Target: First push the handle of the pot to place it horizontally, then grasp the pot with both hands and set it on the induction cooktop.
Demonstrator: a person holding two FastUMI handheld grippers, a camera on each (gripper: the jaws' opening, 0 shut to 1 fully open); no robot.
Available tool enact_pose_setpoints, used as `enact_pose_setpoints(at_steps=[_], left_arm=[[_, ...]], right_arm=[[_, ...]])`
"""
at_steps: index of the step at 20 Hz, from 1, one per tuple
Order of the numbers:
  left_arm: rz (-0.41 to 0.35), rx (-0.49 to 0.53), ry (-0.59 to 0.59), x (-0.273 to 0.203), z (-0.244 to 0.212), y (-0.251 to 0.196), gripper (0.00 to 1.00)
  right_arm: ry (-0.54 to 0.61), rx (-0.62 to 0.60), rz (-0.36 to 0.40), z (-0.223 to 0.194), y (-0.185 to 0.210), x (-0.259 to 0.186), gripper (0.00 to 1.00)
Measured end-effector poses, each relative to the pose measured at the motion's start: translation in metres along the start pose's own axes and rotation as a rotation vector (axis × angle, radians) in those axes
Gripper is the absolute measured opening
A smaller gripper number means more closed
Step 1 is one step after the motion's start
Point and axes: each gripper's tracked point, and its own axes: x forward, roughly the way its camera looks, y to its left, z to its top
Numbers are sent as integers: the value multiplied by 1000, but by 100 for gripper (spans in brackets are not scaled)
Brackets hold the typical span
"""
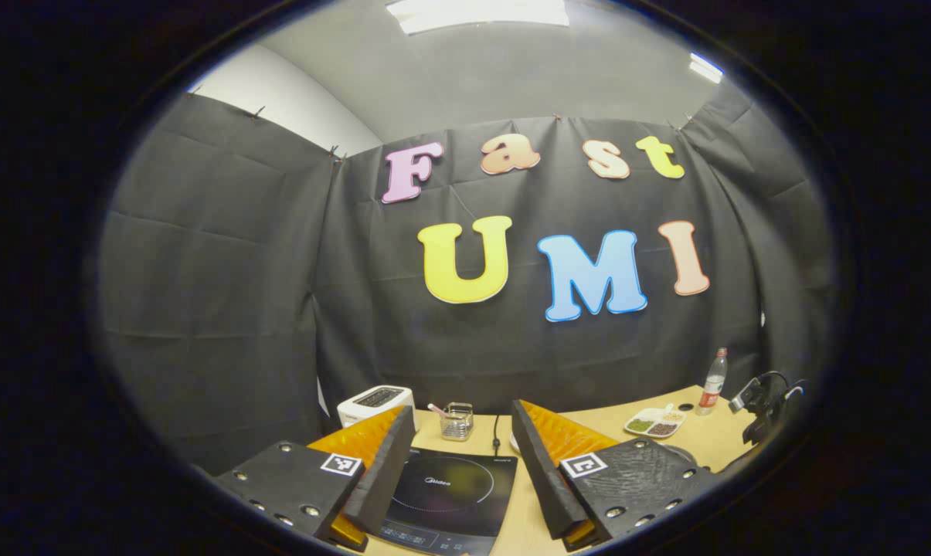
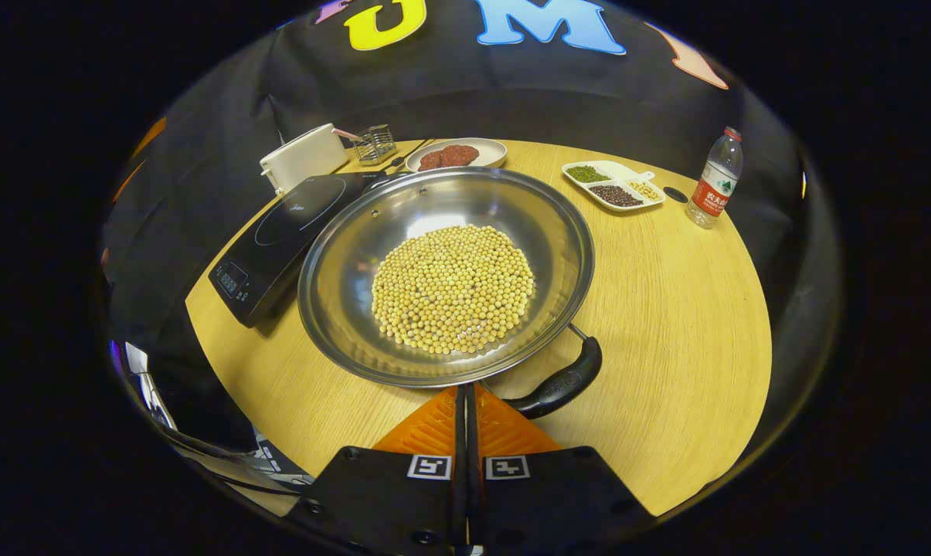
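Pot [image 2: 446,274] of soybeans on desk [image 2: 666,309] beside induction cooktop [image 2: 280,232]; right gripper [image 2: 465,401] closed, empty, at pot rim; left gripper [image 1: 461,448] wide apart, empty

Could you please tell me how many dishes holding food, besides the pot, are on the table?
2: a round plate behind the pot, and a divided dish near the bottle. None seems hidden.
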Motion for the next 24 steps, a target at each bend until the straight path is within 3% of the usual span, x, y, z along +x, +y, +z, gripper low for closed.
enact_pose_setpoints(at_steps=[11,20,24], left_arm=[[14,19,38,11,-14,-25,75],[12,32,58,12,-25,-41,75],[-4,12,90,19,-43,-47,75]], right_arm=[[-27,-99,-111,35,-58,21,2],[-137,38,-210,68,-95,37,0],[-258,85,-255,90,-104,18,2]])
